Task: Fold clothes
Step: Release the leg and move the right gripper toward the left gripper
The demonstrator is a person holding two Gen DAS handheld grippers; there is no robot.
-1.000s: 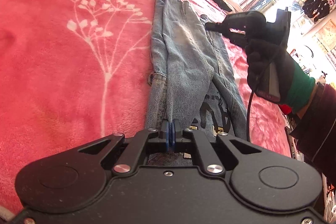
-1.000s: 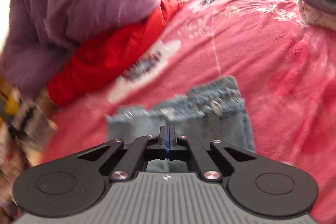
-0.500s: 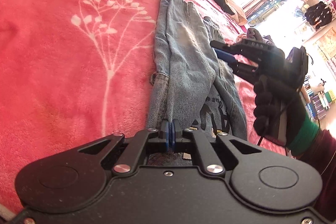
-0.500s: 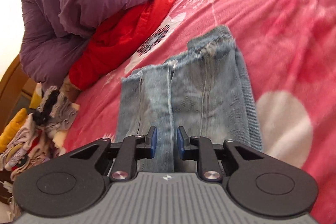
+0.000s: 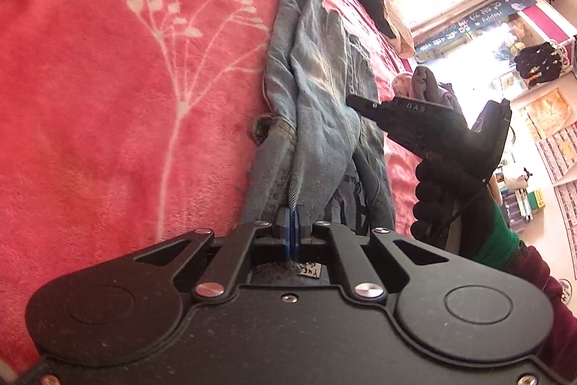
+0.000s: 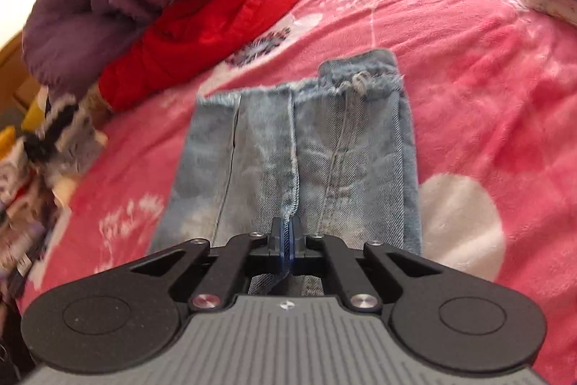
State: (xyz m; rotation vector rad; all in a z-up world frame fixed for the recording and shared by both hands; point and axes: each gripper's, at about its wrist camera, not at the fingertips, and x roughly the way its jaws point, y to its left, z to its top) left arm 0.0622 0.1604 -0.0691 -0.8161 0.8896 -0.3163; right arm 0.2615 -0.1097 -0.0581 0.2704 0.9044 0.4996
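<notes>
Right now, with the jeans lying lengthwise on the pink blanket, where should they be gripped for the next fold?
Probably at the frayed hem end of the jeans, coming in low from the near side along the legs. The legs lie stacked and narrow there, so one pinch catches both. The right hand-held gripper is already shut on a seam ridge mid-leg; the left hand-held gripper clamps the waist end.

The light blue jeans [image 6: 310, 154] were folded lengthwise, legs stacked, stretched out flat on the pink floral blanket [image 6: 468, 67].
</notes>
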